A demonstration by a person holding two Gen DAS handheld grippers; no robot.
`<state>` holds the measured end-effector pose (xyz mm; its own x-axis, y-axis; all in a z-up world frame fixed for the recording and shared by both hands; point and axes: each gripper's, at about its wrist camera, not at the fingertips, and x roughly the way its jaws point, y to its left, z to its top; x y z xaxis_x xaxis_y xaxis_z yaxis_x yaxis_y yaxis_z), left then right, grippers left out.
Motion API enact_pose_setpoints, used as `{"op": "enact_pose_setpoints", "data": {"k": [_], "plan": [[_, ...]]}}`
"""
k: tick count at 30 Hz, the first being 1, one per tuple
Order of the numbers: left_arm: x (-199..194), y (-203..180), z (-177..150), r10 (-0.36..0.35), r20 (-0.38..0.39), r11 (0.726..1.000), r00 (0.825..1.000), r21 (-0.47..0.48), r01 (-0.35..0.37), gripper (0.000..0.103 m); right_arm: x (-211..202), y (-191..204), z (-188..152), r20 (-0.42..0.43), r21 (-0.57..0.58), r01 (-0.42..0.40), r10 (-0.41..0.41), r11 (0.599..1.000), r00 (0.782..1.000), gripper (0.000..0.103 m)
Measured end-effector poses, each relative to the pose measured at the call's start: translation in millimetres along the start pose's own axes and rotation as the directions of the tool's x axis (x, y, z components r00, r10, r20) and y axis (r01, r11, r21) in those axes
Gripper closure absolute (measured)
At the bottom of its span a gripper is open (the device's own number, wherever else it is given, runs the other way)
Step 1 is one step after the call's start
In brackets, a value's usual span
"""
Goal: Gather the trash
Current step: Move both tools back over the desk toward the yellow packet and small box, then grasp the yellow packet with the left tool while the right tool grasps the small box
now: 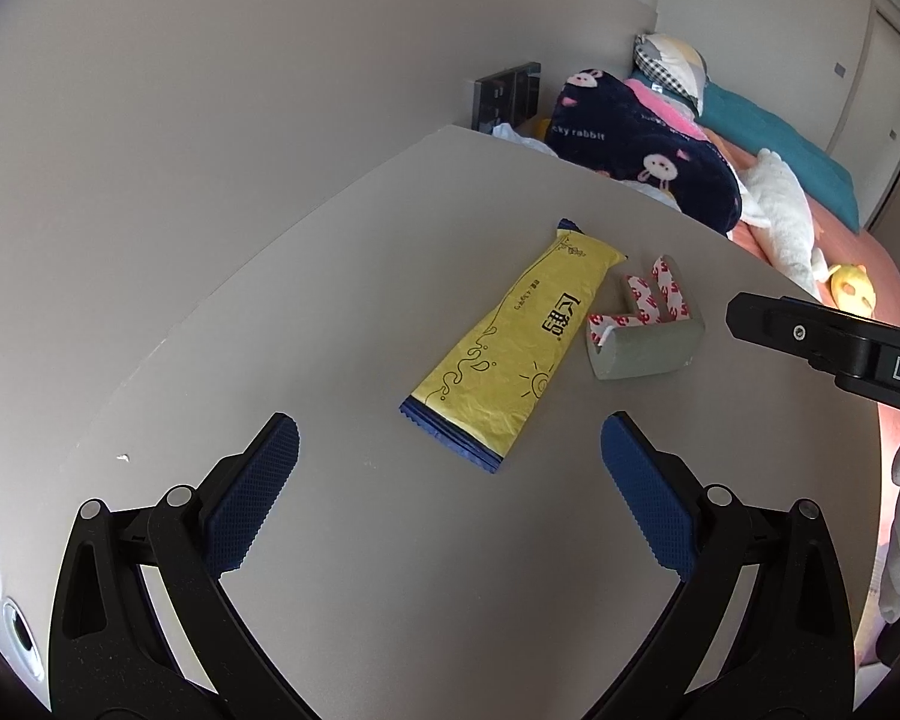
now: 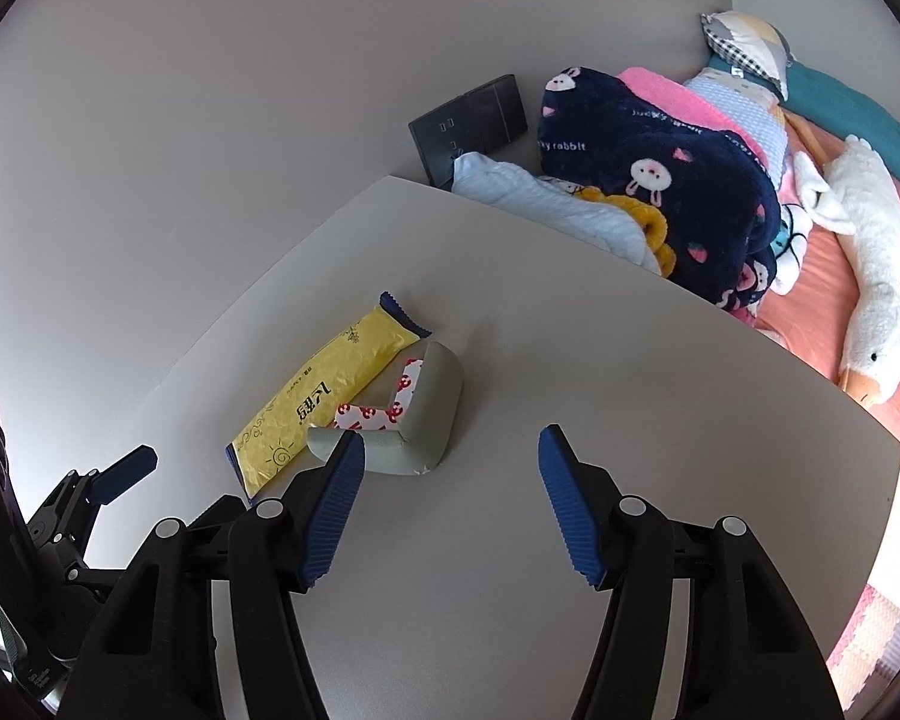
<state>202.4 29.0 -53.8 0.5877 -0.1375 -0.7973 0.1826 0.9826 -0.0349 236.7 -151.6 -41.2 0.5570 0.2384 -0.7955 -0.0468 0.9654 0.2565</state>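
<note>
A yellow snack wrapper (image 1: 510, 341) with blue ends lies flat on the grey table (image 1: 390, 540). Beside it on the right sits a grey foam corner guard (image 1: 645, 339) with red-and-white tape strips. My left gripper (image 1: 450, 450) is open and empty, just short of the wrapper's near end. In the right wrist view the wrapper (image 2: 324, 402) and corner guard (image 2: 414, 420) lie ahead to the left. My right gripper (image 2: 450, 468) is open and empty, its left pad close to the guard's near end. Part of the right gripper's body (image 1: 822, 342) shows in the left wrist view.
The table stands against a grey wall (image 1: 210, 120) with a dark socket panel (image 2: 468, 120). Beyond the far table edge is a bed with a navy rabbit blanket (image 2: 660, 180), pillows and a white plush goose (image 2: 870, 276). The left gripper's finger (image 2: 120, 474) shows at the left.
</note>
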Motion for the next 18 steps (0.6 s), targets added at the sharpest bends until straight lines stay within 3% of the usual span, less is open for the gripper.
{"op": "enact_pose_setpoints", "data": {"k": [9, 12, 17, 18], "plan": [[12.7, 5.4, 6.8, -0.008, -0.019, 1.000, 1.000, 0.009, 0.008, 0.007, 30.1, 4.8, 9.4, -0.039, 0.009, 0.004, -0.004, 1.000, 0.999, 0.041], [17.4, 4.7, 7.5, -0.010, -0.029, 1.000, 1.000, 0.020, 0.011, 0.008, 39.8, 1.8, 12.4, -0.060, 0.049, -0.019, 0.022, 0.999, 0.998, 0.046], [21.7, 4.3, 11.6, -0.023, -0.038, 0.999, 0.999, 0.025, 0.024, 0.008, 53.9, 2.9, 15.9, -0.107, 0.087, -0.067, 0.076, 0.994, 0.991, 0.067], [23.2, 3.1, 12.5, -0.023, -0.040, 0.999, 0.999, 0.030, 0.025, 0.008, 54.1, 3.1, 16.0, -0.104, 0.090, -0.069, 0.078, 0.994, 0.991, 0.067]]}}
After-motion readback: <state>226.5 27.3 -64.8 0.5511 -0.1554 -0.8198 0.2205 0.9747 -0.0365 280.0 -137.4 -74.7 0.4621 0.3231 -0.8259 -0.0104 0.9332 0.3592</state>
